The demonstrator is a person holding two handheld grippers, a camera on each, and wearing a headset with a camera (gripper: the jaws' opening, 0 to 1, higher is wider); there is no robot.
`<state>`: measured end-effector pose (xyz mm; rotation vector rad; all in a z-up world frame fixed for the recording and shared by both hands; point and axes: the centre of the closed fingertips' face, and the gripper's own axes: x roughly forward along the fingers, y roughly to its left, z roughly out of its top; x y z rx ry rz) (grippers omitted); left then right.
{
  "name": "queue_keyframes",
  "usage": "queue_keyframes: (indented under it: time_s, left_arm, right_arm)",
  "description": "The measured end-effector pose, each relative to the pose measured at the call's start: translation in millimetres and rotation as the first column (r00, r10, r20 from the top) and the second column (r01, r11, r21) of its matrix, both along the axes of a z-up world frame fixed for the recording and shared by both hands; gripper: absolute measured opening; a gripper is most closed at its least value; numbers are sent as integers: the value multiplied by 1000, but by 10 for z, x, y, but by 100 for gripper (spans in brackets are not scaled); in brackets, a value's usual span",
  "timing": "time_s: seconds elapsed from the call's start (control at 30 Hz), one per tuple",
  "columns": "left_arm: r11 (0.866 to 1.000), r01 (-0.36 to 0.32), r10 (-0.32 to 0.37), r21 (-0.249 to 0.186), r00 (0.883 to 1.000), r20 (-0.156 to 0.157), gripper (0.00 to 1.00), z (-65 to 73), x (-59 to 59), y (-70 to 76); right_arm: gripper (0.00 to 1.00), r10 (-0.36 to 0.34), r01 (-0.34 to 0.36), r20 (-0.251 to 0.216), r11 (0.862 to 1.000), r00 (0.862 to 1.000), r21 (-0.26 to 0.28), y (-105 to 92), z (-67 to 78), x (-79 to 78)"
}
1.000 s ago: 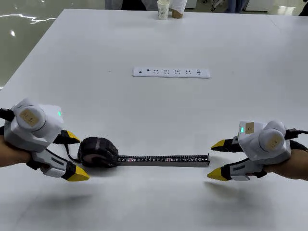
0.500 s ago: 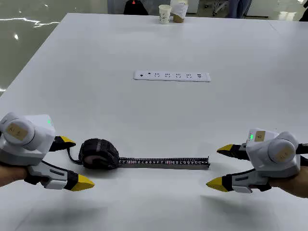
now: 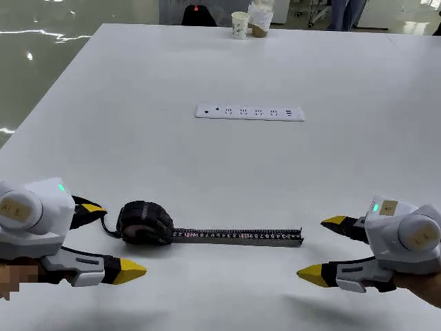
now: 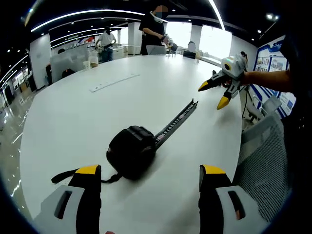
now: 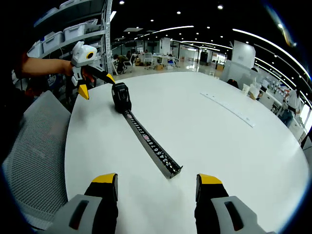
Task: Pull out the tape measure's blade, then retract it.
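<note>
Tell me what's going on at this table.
A person holds a gripper in each hand over a white table. The tape measure lies between them with its blade pulled out flat on the surface. The left gripper is open beside the case, not gripping it. The right gripper is open near the blade's tip, clear of it. The blade is out and not yet retracted.

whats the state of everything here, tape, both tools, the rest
tape measure case: on the table, ungripped
blade: pulled out, lying flat, free end loose
left tool: open, empty
right tool: open, empty
power strip: flat, nothing plugged in
paper cup: upright
</note>
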<state>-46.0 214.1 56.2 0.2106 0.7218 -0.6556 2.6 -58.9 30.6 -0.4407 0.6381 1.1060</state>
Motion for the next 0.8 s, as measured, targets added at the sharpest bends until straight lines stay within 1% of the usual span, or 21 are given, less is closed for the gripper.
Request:
queue_keyframes:
  time_s: [0.1,0.17,0.23,0.37,0.43,0.57,0.6,0.7,0.8]
  left_arm:
    - [1000,-23,23,-17,1000,7,82,3,-32,-30]
    - [999,-35,35,-22,999,20,82,7,-52,-43]
    - [999,-48,49,-26,999,25,83,6,-89,-67]
    - [996,-79,80,-39,996,40,86,-11,-148,-92]
    - [995,-88,90,-50,995,40,86,-18,-182,-120]
    - [994,-101,103,-48,994,41,87,-30,-234,-158]
    - [993,-109,111,-53,993,47,88,-19,-240,-170]
    - [989,-129,133,-72,990,53,89,8,-259,-208]
    - [987,-136,140,-81,988,57,90,20,-290,-266]
  right_arm:
    - [65,-15,15,5,1000,1000,14,20,32,-25]
    - [67,-30,30,7,999,1000,28,28,57,-29]
    - [69,-46,46,9,998,999,37,32,78,-44]
    - [73,-69,68,16,996,997,57,60,109,-115]
    - [74,-81,80,13,995,997,66,75,112,-158]
    - [76,-90,89,11,993,996,72,96,101,-229]
    - [77,-99,97,14,992,995,77,99,108,-240]
    - [79,-119,118,11,989,993,86,110,128,-265]
    - [80,-136,134,8,987,991,92,111,130,-277]
